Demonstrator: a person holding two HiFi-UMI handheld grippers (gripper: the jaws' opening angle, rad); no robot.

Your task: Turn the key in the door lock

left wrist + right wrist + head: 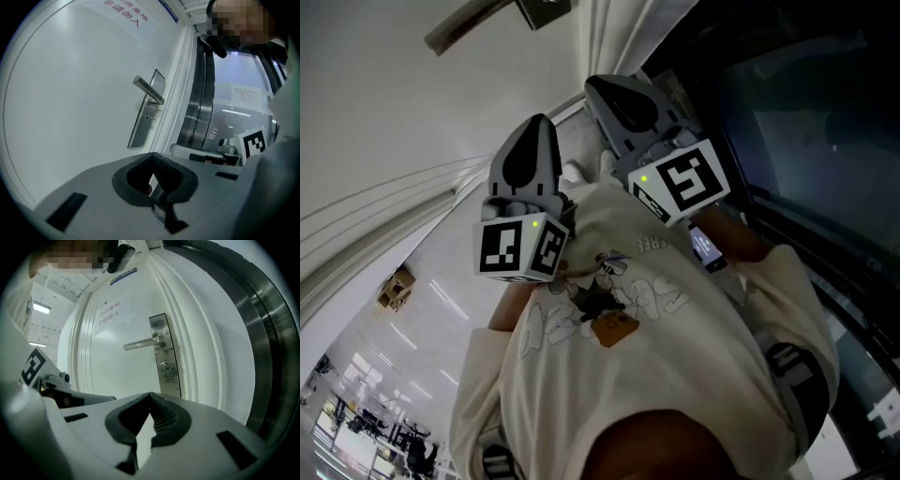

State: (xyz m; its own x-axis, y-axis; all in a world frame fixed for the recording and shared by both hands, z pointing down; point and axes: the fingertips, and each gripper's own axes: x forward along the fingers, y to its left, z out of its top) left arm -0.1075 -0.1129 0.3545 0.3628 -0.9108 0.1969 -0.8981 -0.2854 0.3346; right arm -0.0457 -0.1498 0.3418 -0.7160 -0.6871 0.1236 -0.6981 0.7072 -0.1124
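A white door point(117, 376) carries a steel lock plate point(165, 355) with a lever handle point(143, 344) and a small key point(165, 364) in the cylinder below it. The left gripper view shows the same handle point(149, 90) and key point(150, 117) farther off. My right gripper point(150, 394) is shut with nothing in it and points at the plate from a distance. My left gripper point(153, 154) is shut and empty too, well short of the door. In the head view both grippers point(542, 119) point(592, 82) are held close before the person's chest.
A steel door frame point(262, 357) and dark glass run along the door's right side. A notice with red print point(110, 314) is stuck on the door above the handle. The person's cream shirt point(628, 356) fills the lower head view.
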